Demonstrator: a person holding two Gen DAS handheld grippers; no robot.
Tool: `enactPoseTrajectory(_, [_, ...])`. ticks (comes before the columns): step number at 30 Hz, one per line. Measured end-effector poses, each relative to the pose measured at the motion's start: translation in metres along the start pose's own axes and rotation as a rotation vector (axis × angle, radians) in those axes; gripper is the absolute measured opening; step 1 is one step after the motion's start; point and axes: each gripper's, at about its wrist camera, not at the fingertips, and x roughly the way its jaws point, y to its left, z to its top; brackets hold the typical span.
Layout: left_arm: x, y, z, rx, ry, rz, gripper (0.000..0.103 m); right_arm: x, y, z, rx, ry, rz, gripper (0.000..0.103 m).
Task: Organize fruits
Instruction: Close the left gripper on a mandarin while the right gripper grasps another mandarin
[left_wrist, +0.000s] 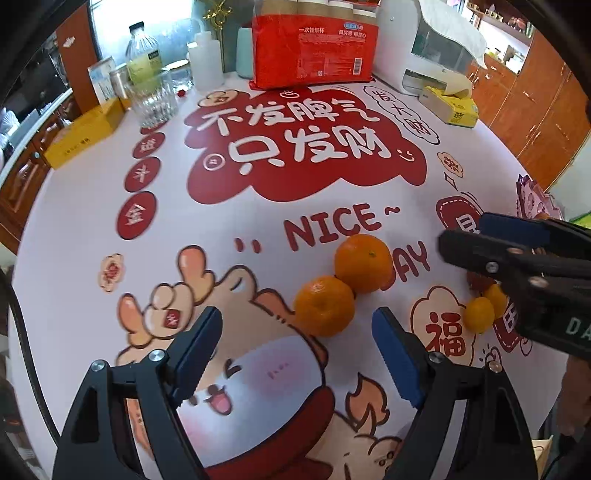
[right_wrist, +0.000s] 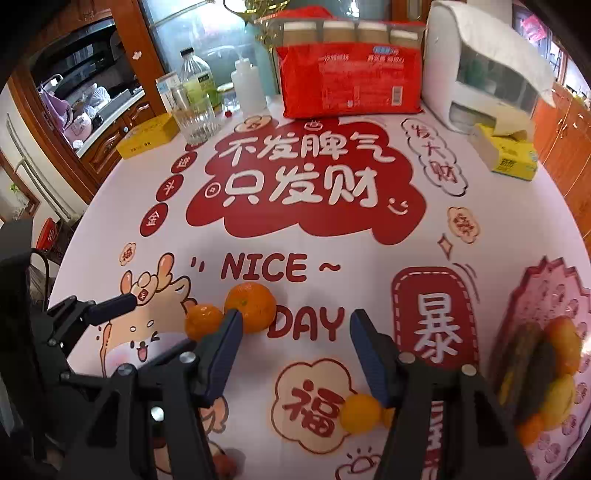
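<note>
A: Two mandarins (left_wrist: 343, 282) touching, mid-tablecloth (left_wrist: 295, 221), just ahead of the left gripper (left_wrist: 295, 354). Jaws spread, empty.

B: Right gripper (right_wrist: 295, 354) likewise spread, empty. Small orange fruit (right_wrist: 360, 412) beside its finger.

A: Likely light, soft-skinned, prone to roll; pinch across the middle, gently.

B: Pink plate (right_wrist: 546, 291) at right is blurred; its fruits are unclear.

A home dining room: wooden cabinets (right_wrist: 110, 144), printed tablecloth (left_wrist: 258, 221), tissues (left_wrist: 448, 107)

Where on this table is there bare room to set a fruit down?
Free: the broad middle of the tablecloth, between the red pack and the two oranges. Crowded: the back edge with glass and tissue box; the pink plate.
</note>
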Motion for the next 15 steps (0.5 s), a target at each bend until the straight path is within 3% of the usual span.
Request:
enactPoseTrajectory(5, [0.022,0.001,0.0,-0.033,0.051,-0.048,0.061,0.02,-0.001,0.003,0.014,0.034,0.032,0.061])
enactPoseTrajectory(9, [0.029,0.0,0.001,-0.057,0.045,-0.101,0.055,0.033,0.0,0.004,0.02,0.058,0.064,0.061])
enactPoseTrajectory(11, [0.031,-0.002,0.003,-0.053,0.042,-0.132,0.041,0.038,0.001,0.005,0.023,0.07,0.087,0.061])
enactPoseTrajectory(15, [0.028,-0.002,0.002,-0.043,0.038,-0.133,0.039,0.05,0.005,0.006,0.021,0.092,0.108,0.061])
